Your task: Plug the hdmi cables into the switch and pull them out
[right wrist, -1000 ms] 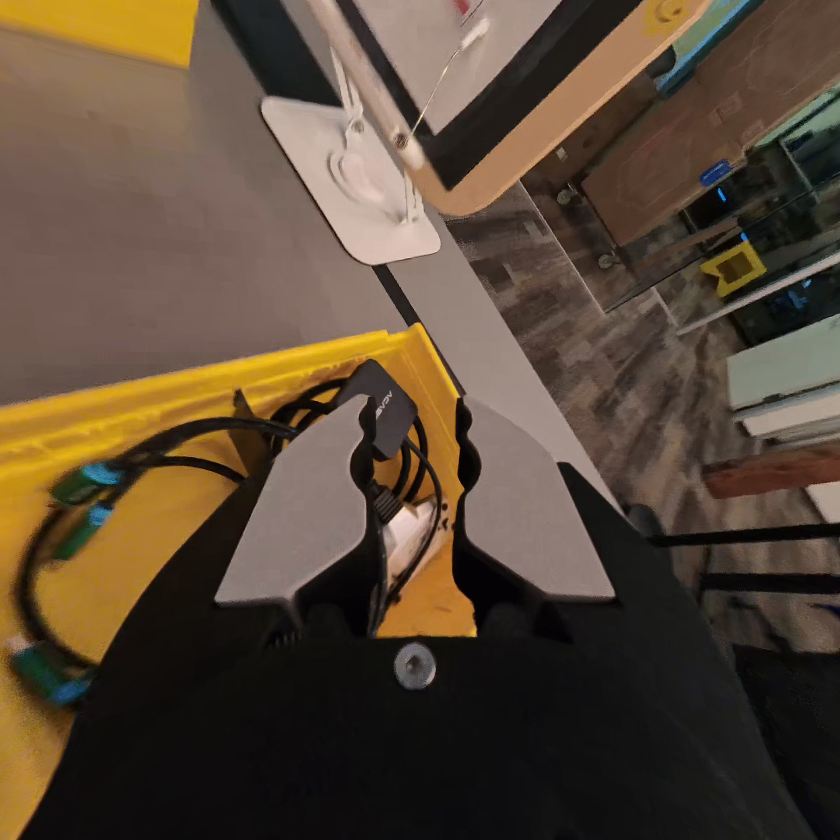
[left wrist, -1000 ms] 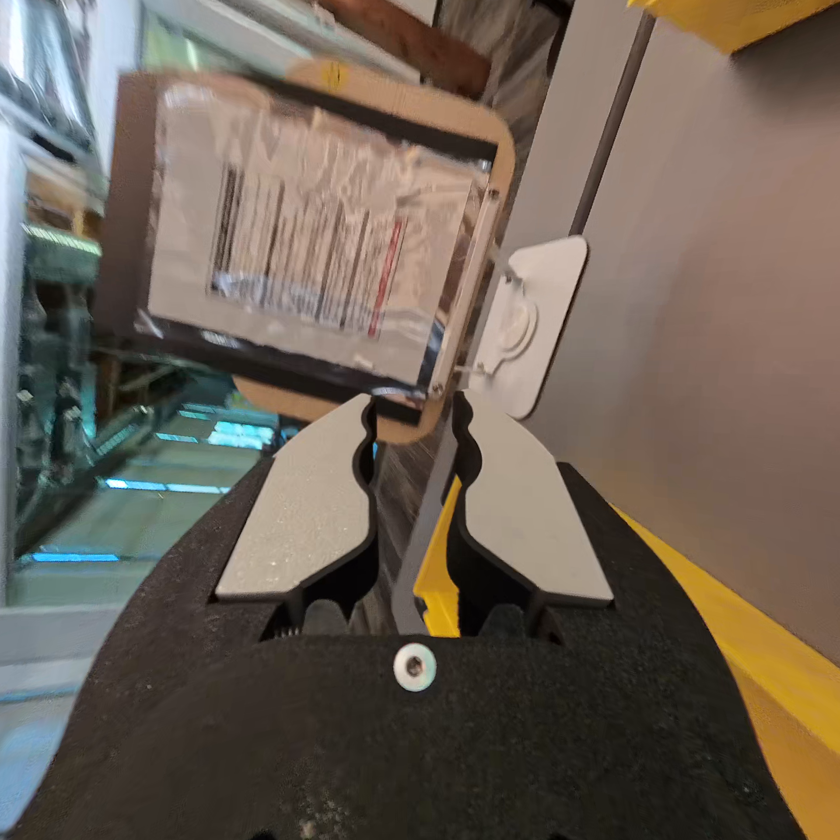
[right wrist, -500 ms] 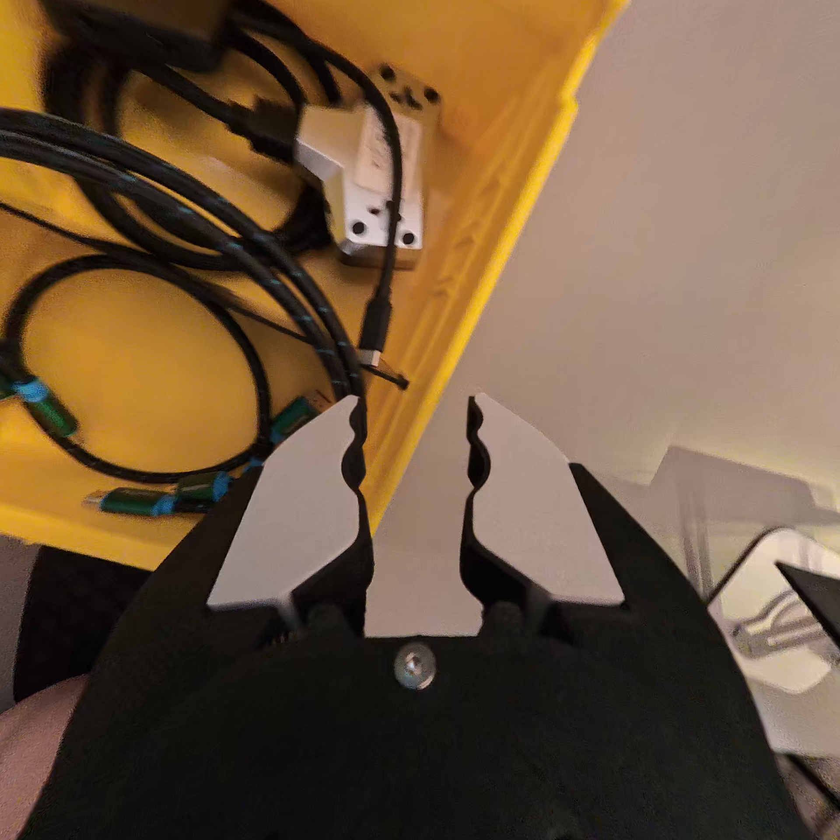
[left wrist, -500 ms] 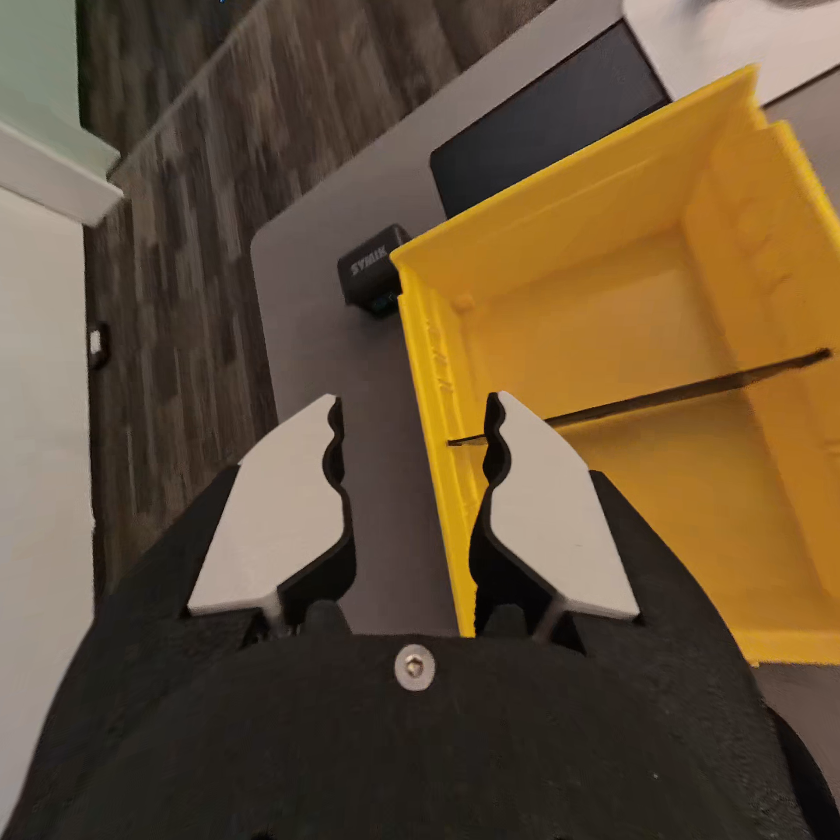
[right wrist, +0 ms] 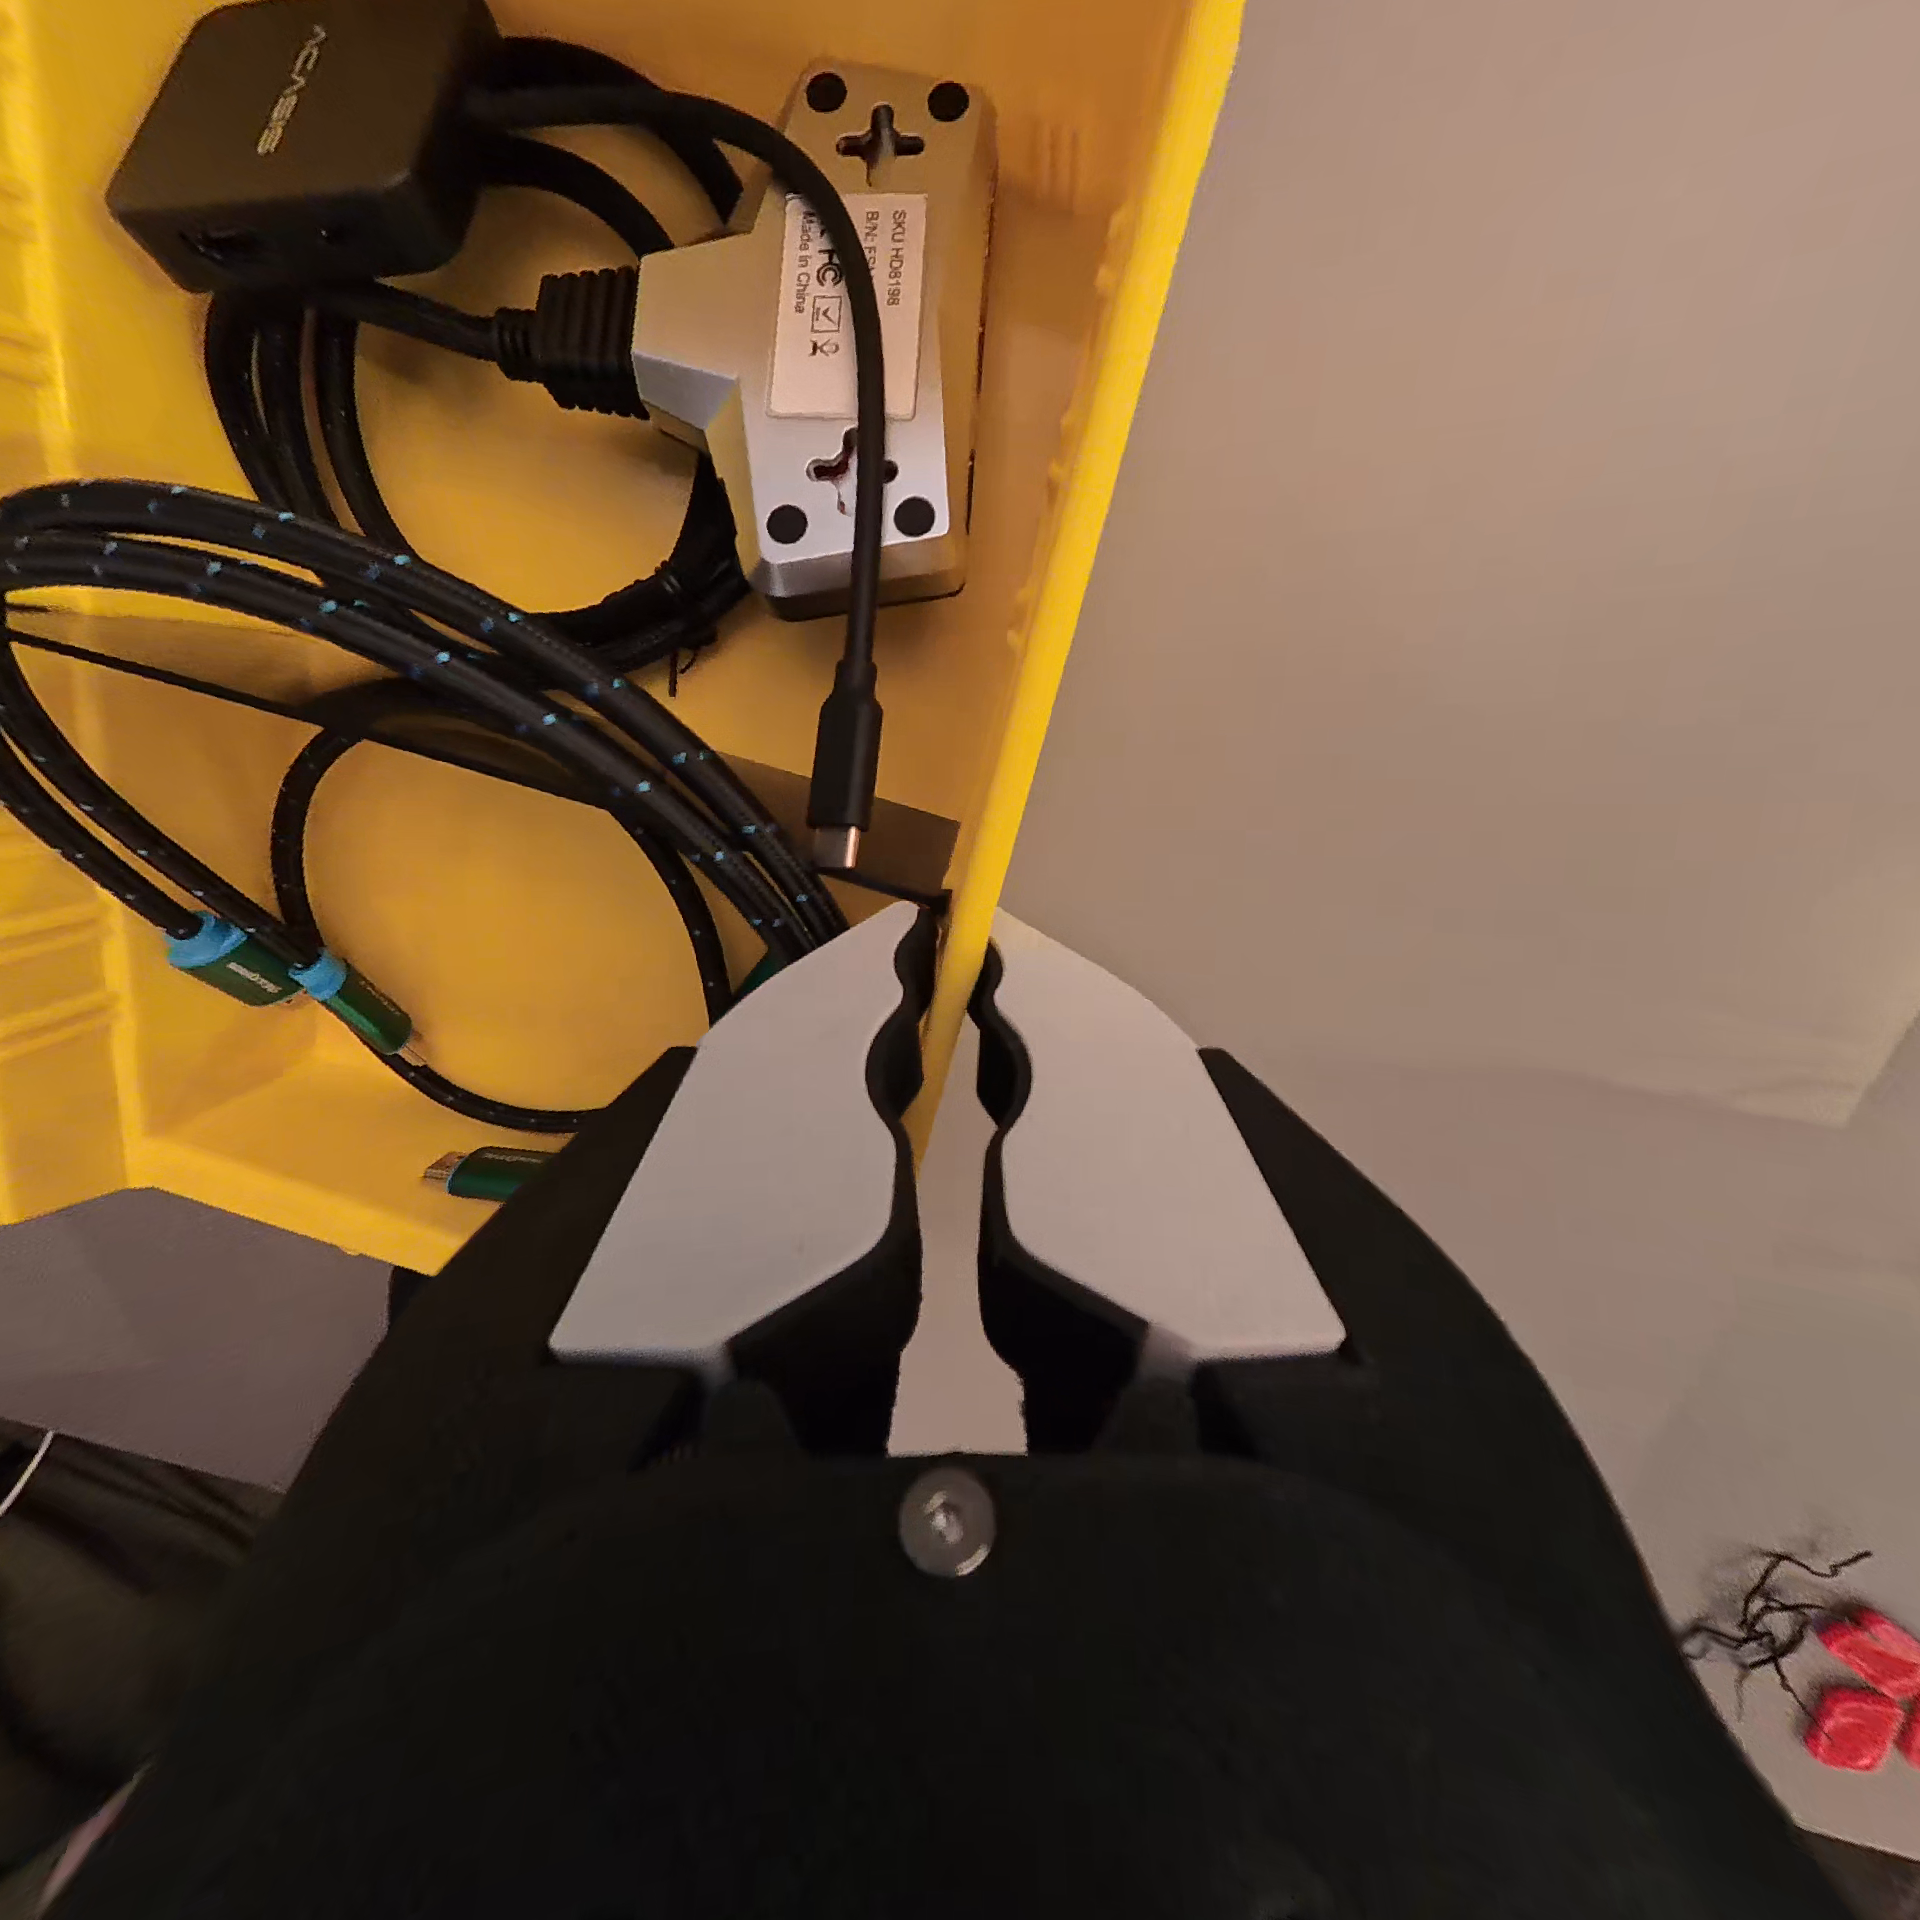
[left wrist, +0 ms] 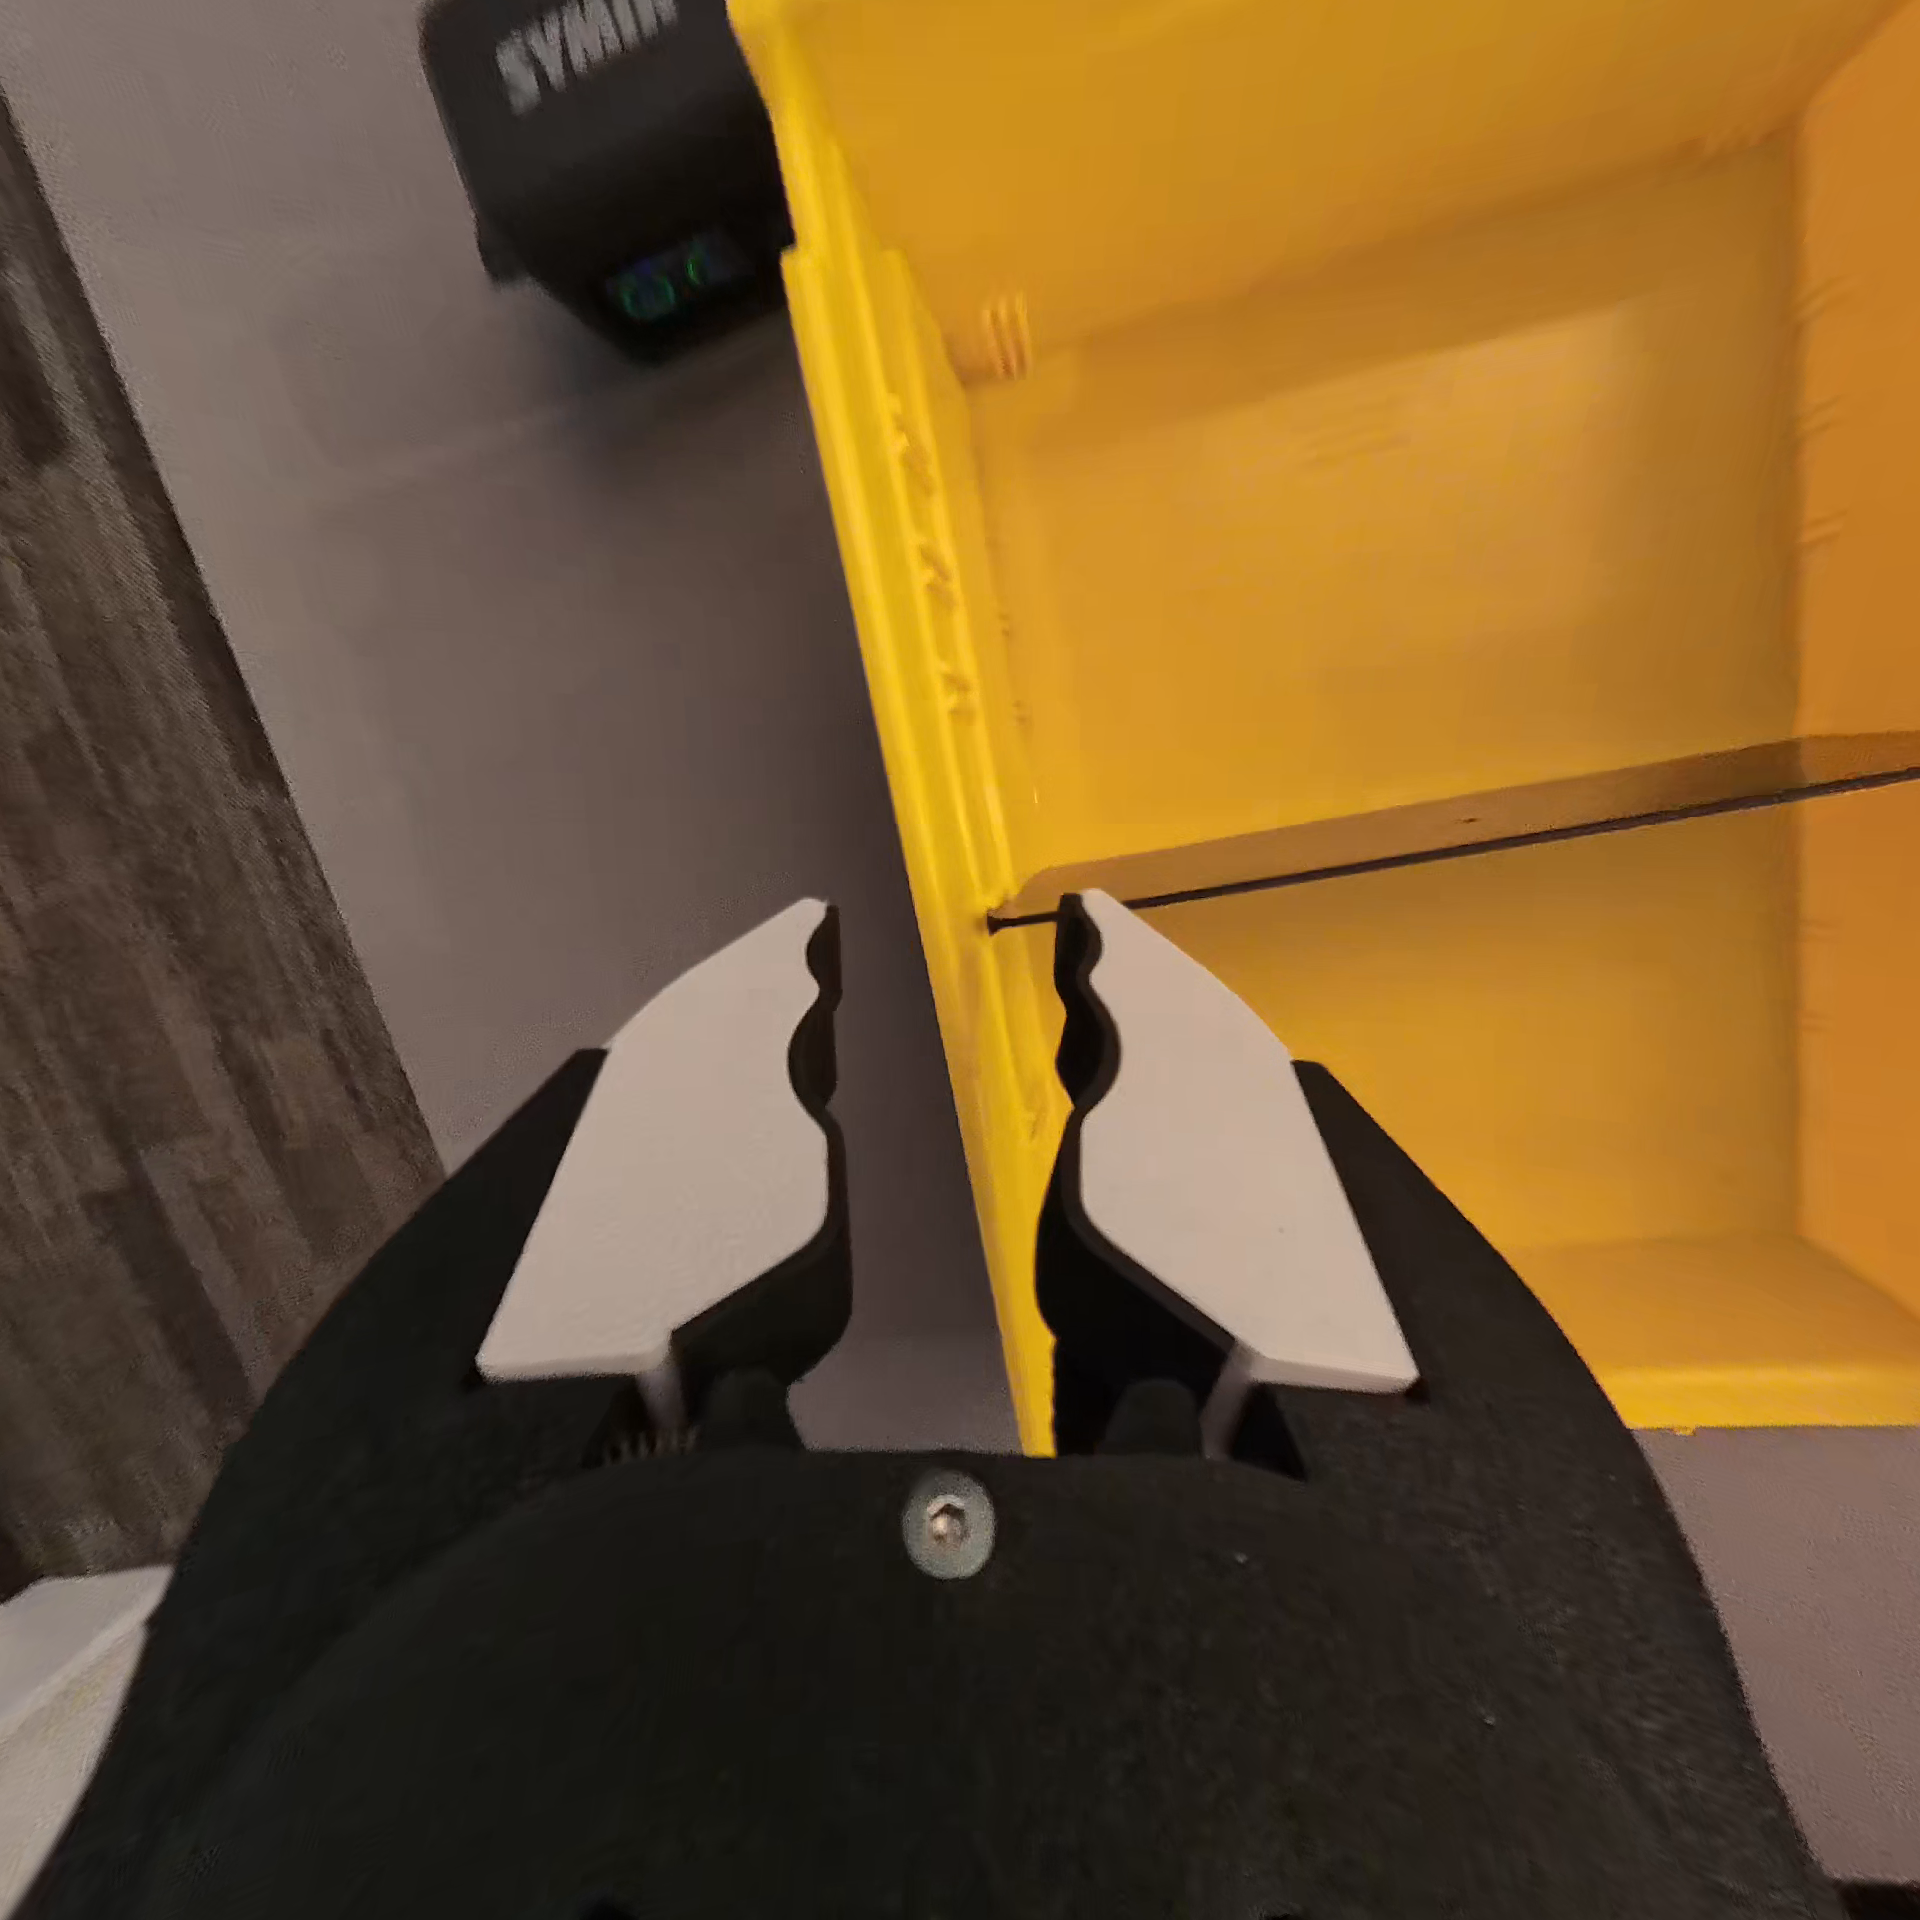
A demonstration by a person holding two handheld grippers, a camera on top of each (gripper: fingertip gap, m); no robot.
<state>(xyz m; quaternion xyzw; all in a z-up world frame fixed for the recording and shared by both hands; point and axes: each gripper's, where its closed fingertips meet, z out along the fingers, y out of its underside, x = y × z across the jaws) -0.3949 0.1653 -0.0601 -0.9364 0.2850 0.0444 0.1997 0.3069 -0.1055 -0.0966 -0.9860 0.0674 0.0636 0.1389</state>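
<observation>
Barely started: HDMI cables (right wrist: 343, 623) loose in the yellow bin (right wrist: 1101, 436) beside silver switch (right wrist: 862, 395). Left tool (left wrist: 940, 925) spread, empty; right tool (right wrist: 951, 935) pinching the bin wall.

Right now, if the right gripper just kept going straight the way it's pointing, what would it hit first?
Most likely the yellow bin's side wall. The right gripper straddles that wall's near end, jaws nearly closed around it, so pushing on would jam it deeper. Depth is hard to judge.
</observation>
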